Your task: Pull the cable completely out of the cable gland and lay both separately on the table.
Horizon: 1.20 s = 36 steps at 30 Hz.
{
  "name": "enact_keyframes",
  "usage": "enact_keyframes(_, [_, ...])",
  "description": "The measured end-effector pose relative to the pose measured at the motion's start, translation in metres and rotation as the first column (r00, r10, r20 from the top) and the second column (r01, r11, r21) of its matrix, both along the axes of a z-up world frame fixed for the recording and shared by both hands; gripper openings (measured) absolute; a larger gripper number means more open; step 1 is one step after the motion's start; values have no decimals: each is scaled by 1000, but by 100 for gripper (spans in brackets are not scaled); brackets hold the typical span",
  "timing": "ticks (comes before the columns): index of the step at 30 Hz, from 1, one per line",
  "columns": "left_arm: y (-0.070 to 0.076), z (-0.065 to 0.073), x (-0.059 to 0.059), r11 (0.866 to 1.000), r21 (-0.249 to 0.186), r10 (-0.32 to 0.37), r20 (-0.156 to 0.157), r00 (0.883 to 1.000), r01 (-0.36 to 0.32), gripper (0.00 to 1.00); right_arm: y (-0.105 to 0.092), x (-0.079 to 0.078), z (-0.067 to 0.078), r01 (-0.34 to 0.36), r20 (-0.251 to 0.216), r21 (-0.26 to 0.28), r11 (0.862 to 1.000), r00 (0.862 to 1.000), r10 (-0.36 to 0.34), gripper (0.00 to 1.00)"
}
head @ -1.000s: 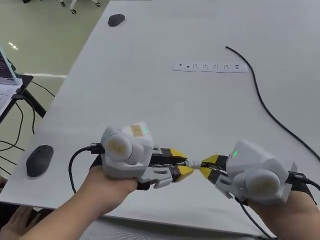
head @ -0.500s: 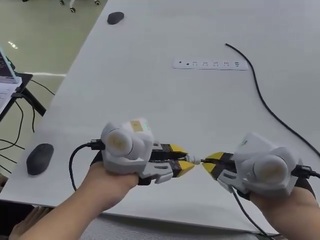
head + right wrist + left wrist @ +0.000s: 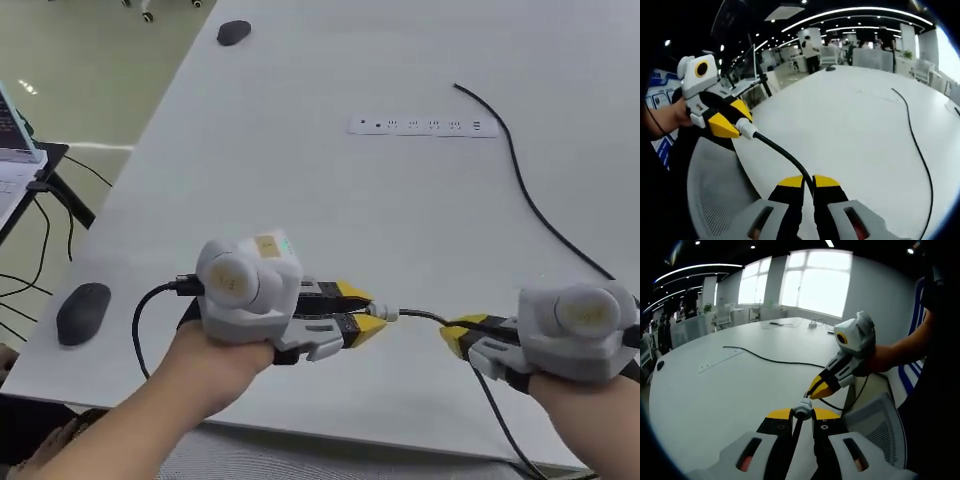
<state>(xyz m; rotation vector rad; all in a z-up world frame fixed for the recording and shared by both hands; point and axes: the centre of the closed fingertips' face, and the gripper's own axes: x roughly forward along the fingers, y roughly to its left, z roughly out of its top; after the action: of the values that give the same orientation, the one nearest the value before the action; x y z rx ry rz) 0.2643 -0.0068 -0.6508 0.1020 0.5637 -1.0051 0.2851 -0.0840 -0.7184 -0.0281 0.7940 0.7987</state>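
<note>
Now L gripper [image 3: 372, 322] jaws clamped on cable gland [image 3: 802, 409], R gripper [image 3: 452, 333] jaws tight on cable [image 3: 425, 317].

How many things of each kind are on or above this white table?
Grippers: 2, left gripper and right gripper
Cable gland: 1
Cables: 2, held cable, loose cable
Power strip: 1
Mice: 2, far mouse, near mouse
Total: 8

Open-plan office: long white table [image 3: 300, 200], power strip [image 3: 422, 126], mouse [image 3: 83, 312] (desks [image 3: 875, 57] beyond).
</note>
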Motion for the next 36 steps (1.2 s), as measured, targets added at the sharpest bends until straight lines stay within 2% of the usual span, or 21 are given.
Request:
enact_keyframes(3, [-1, -1, 0, 1000, 2, -1, 0, 1000, 1, 15, -6, -1, -9, 63, -75, 34, 997, 995, -60, 1])
enact_keyframes(4, [-1, -1, 0, 1000, 3, -2, 2, 1000, 2, 15, -9, -1, -12, 94, -110, 48, 994, 990, -89, 1])
enact_keyframes(6, [-1, -1, 0, 1000, 5, -4, 5, 1000, 4, 15, -11, -1, -16, 124, -144, 62, 990, 983, -114, 1])
enact_keyframes(8, [-2, -1, 1, 1000, 7, -4, 5, 1000, 4, 15, -14, -2, -20, 165, -191, 78, 983, 970, -147, 1])
enact_keyframes(12, [-2, -1, 0, 1000, 11, -4, 6, 1000, 4, 15, -18, -2, -25, 202, -226, 99, 974, 958, -175, 1])
enact_keyframes(14, [-2, -2, 0, 1000, 12, -4, 6, 1000, 4, 15, -17, -2, -23, 195, -220, 102, 975, 961, -169, 1])
enact_keyframes(15, [-2, -2, 0, 1000, 11, -3, 5, 1000, 3, 15, -16, -3, -22, 173, -196, 94, 980, 969, -152, 1])
enact_keyframes(19, [-1, -1, 0, 1000, 6, -1, 5, 1000, 1, 15, -14, -4, -22, 146, -181, 101, 984, 975, -127, 2])
enact_keyframes(23, [0, -1, 2, 1000, 8, 0, 5, 1000, -1, 15, -12, -6, -20, 149, -182, 115, 982, 975, -126, 2])
enact_keyframes(34, [-2, 0, 5, 1000, -8, 8, -6, 1000, -8, 15, -11, -10, -13, 77, -118, 101, 992, 991, -65, 3])
enact_keyframes(36, [-2, 0, 5, 1000, -9, 12, -7, 1000, -12, 15, -11, -8, -10, 67, -102, 109, 992, 993, -56, 6])
